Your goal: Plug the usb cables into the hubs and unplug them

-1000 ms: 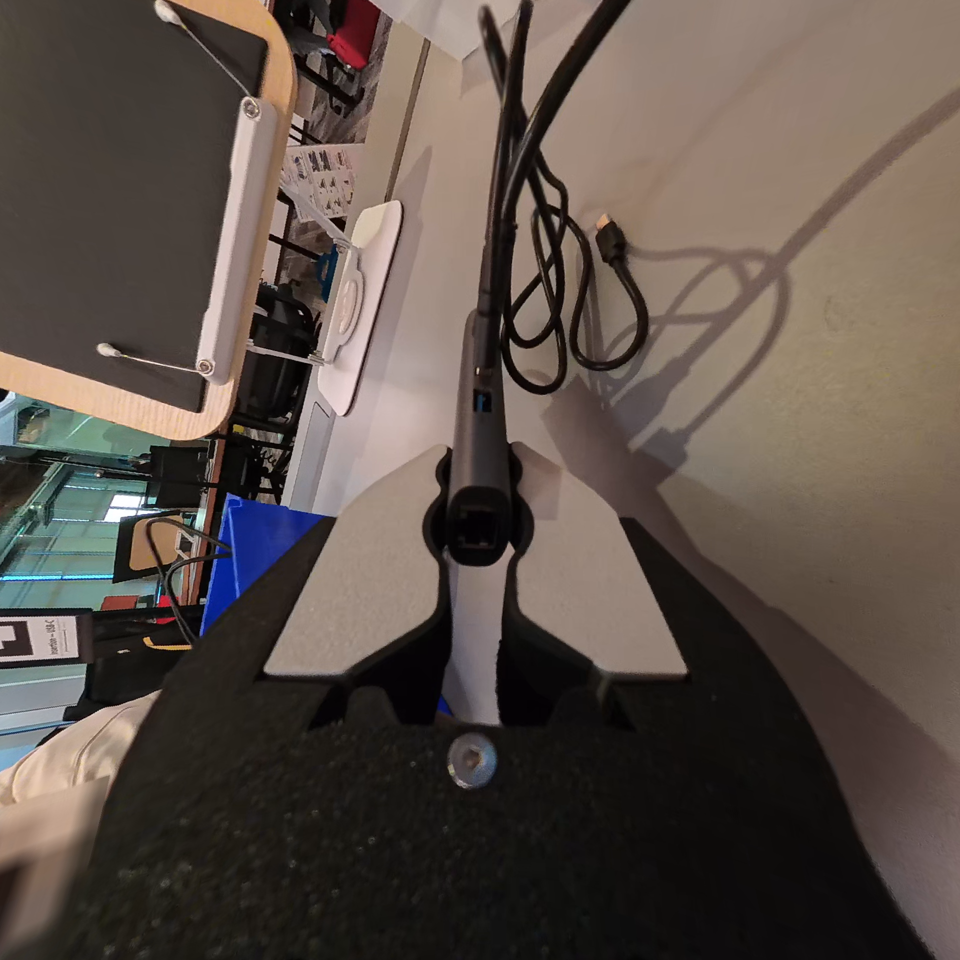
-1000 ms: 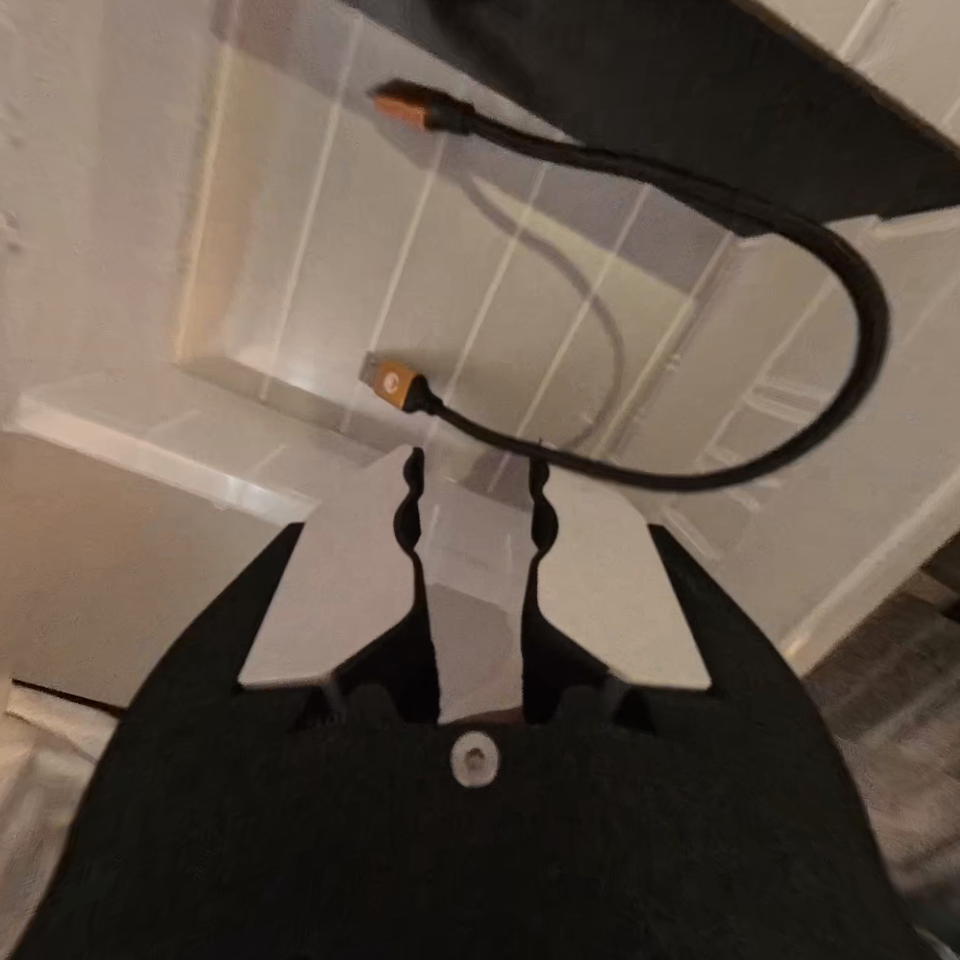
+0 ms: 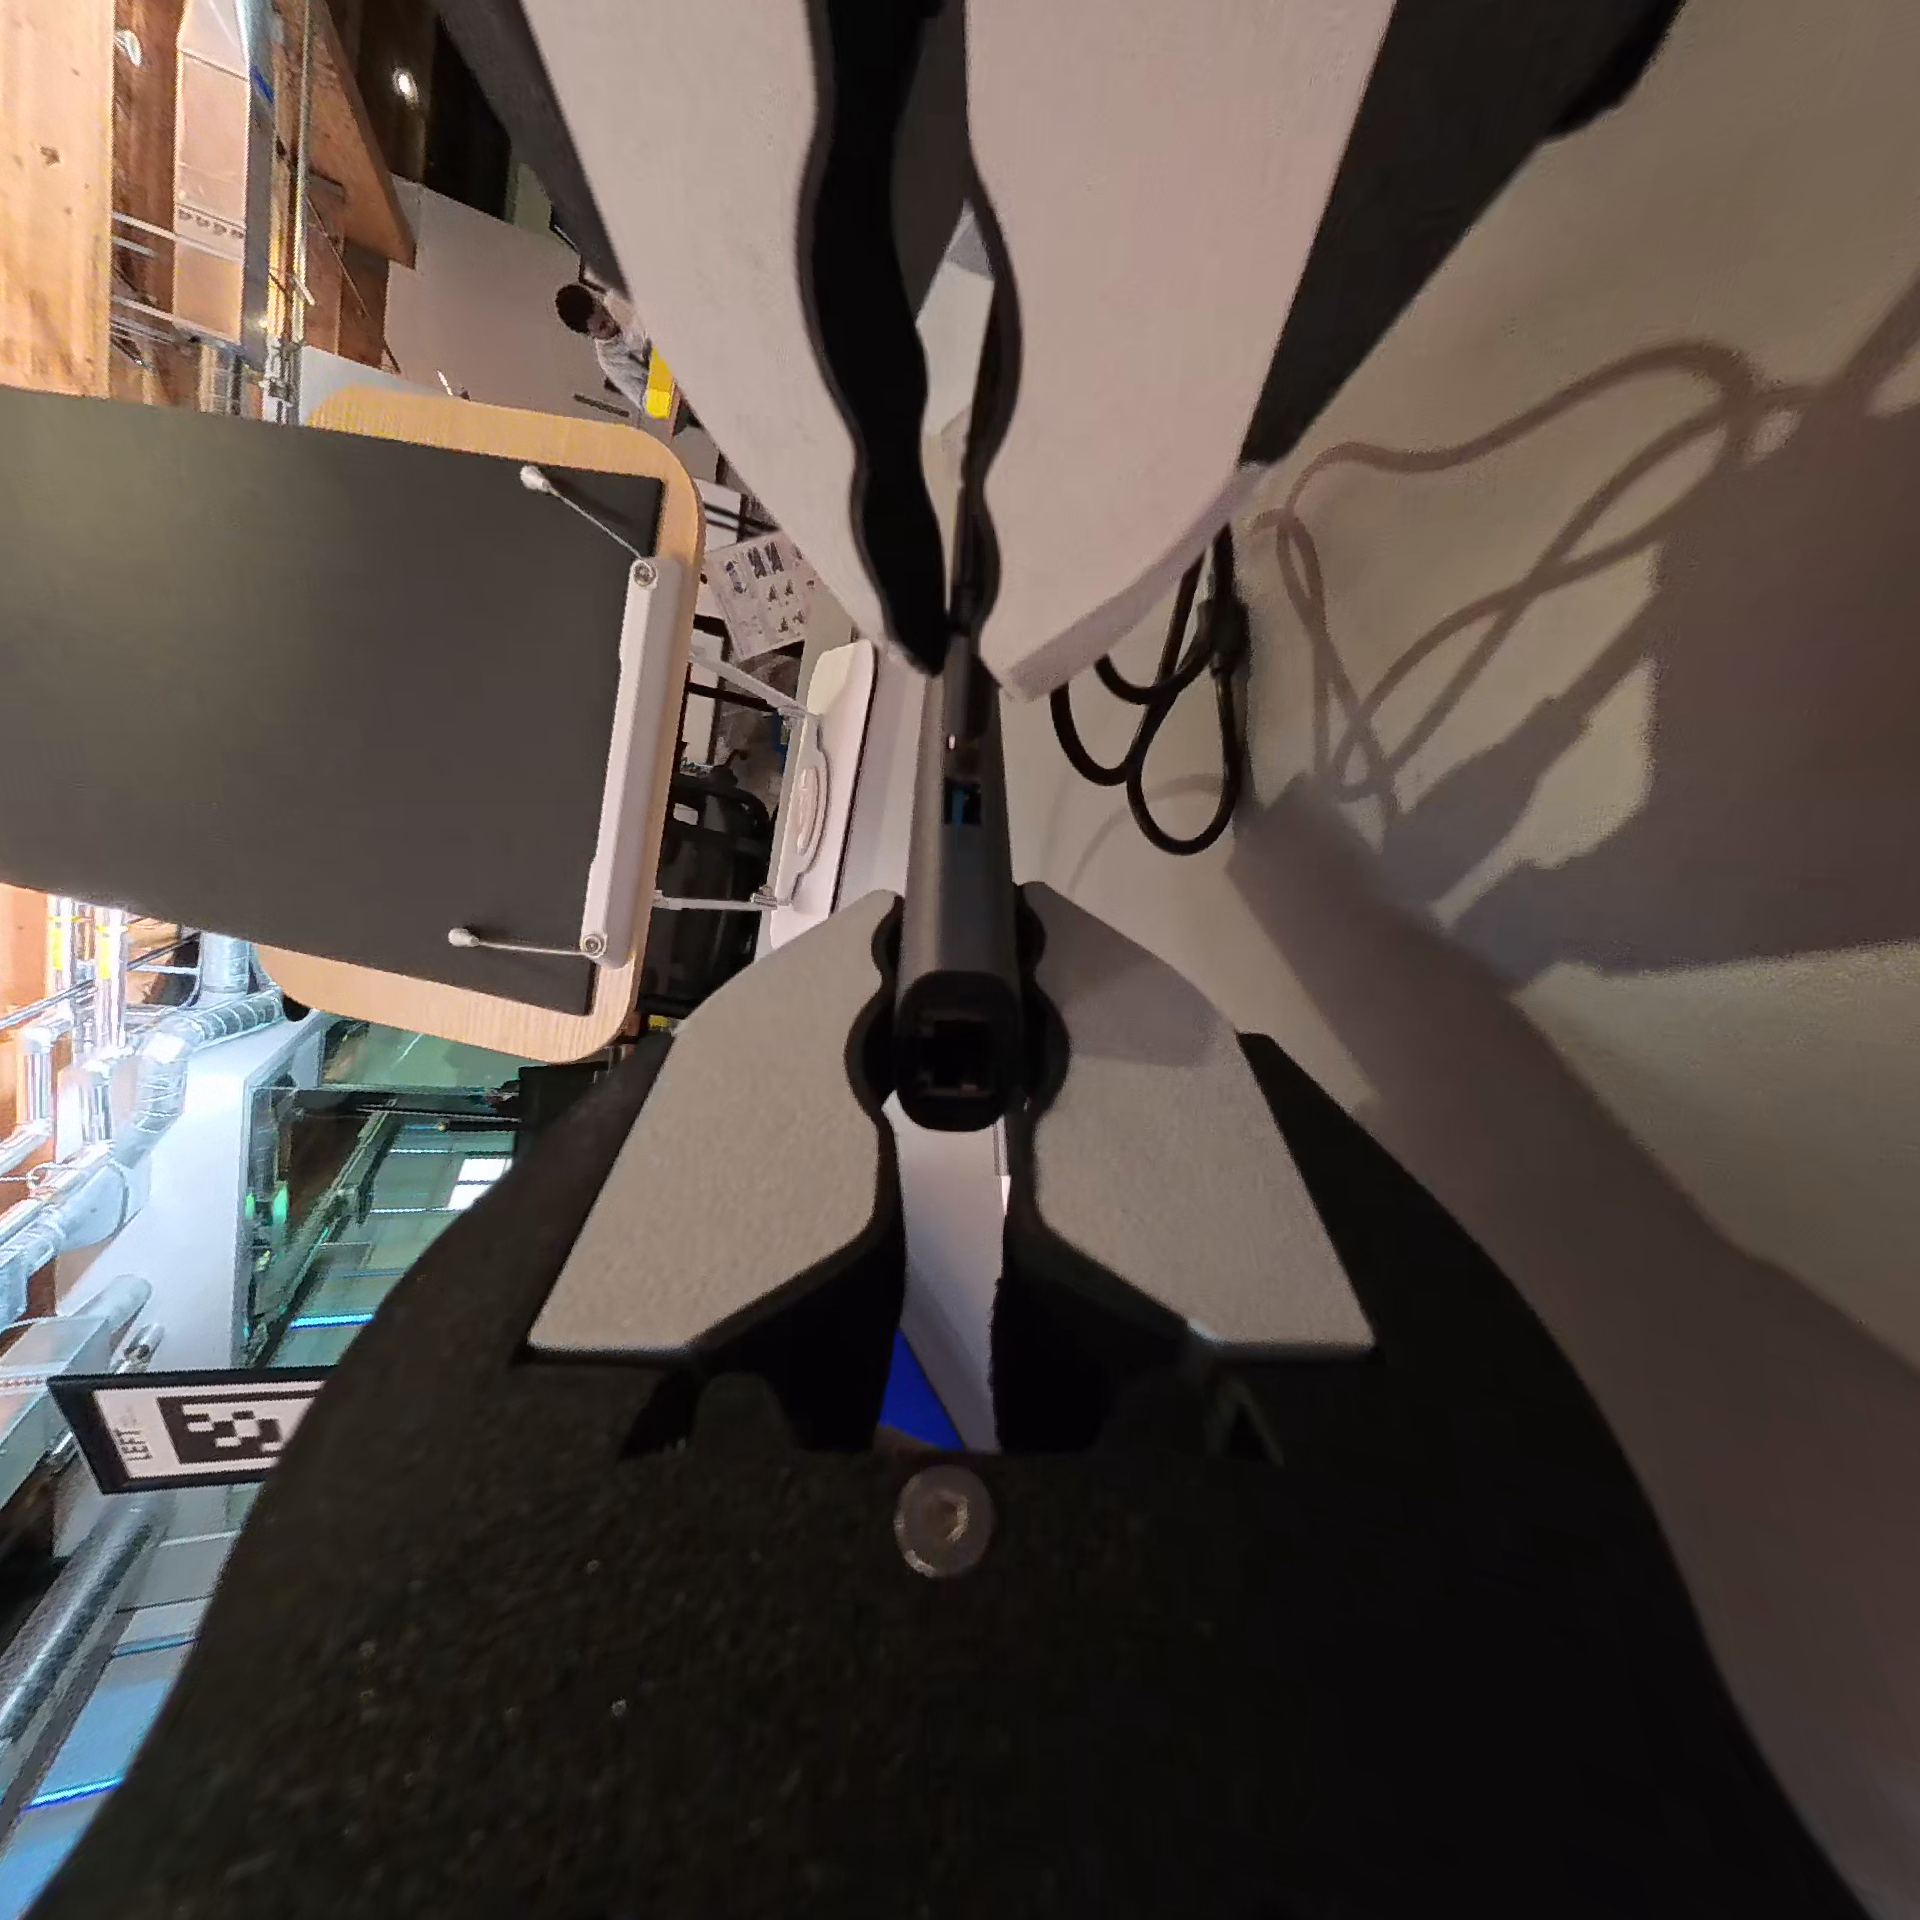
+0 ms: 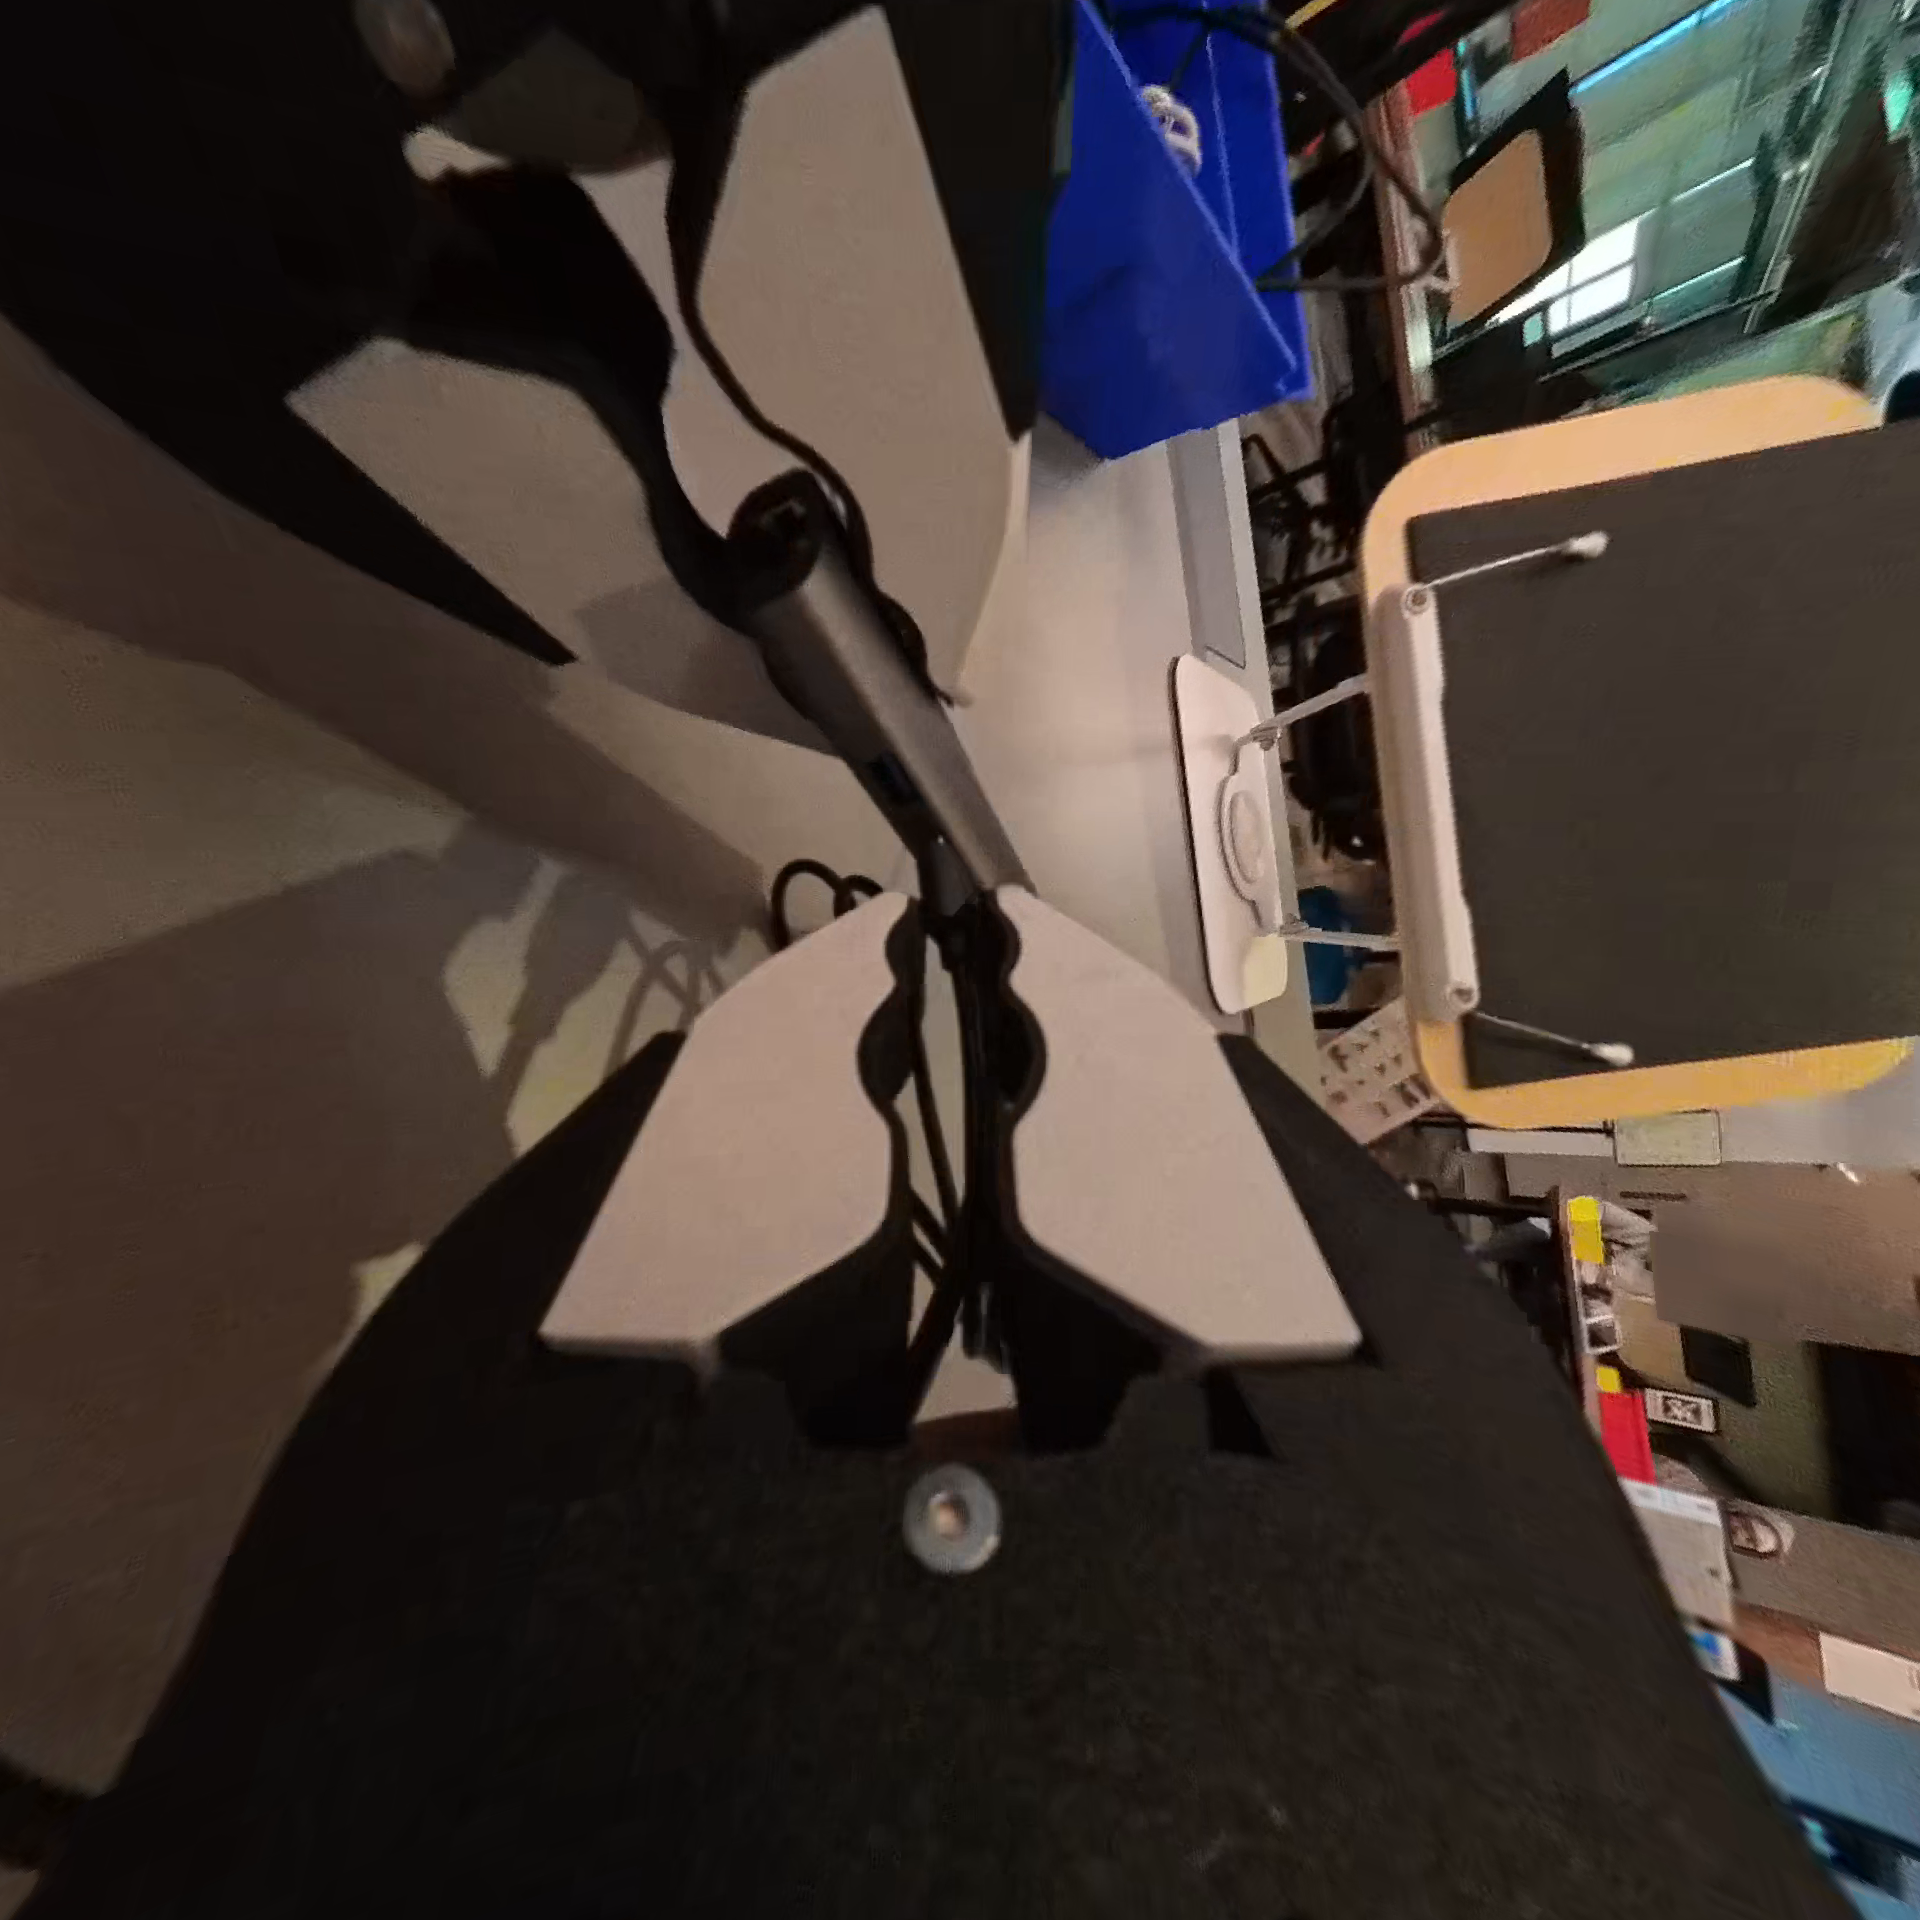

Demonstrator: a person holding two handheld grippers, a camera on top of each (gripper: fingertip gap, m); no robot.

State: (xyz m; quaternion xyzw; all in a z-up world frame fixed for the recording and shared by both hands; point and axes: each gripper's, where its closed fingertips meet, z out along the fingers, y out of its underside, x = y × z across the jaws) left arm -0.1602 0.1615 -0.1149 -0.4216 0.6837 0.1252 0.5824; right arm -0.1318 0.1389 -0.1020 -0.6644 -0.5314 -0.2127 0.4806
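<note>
- Left gripper (image 3: 956, 935) clenched on the grey USB hub (image 3: 961, 883), pinching its near end in the notch; the end port faces the cam. My read: held edge-on and off the bench (image 3: 1558, 727) so the side ports stay reachable for the other gripper.
- Right gripper (image 4: 951, 914) comes in from the far end, nose to nose w/ the left. Its jaws stand nearly closed around black cable strands (image 4: 961, 1122) at the hub's tip. Looks clamped on the cable by the plug, but the plug itself is hidden behind the fingers, so can't say if it's seated or partway.
- Blue USB port (image 3: 961, 802) shows on the hub's side, empty. Approx in the middle of the body, so that one isn't the port being worked.
- Why this pose, imo: one gripper braces the hub, the other pushes or pulls along its long axis. Opposed grip stops the hub sliding.
- Loose black cable loops (image 3: 1153, 769) lie on the bench beyond, right of the hub, slack, not in play.
- Count: 2 grippers, 1 hub seen, 1 blue port visible. Cables: at least 2 strands run thru the right gripper; exact number of separate cables I can't tell, they overlap.
- Background: blue bin (image 4: 1164, 260) past the bench edge, wood-rimmed dark board (image 3: 312, 675) off to the side.
</note>
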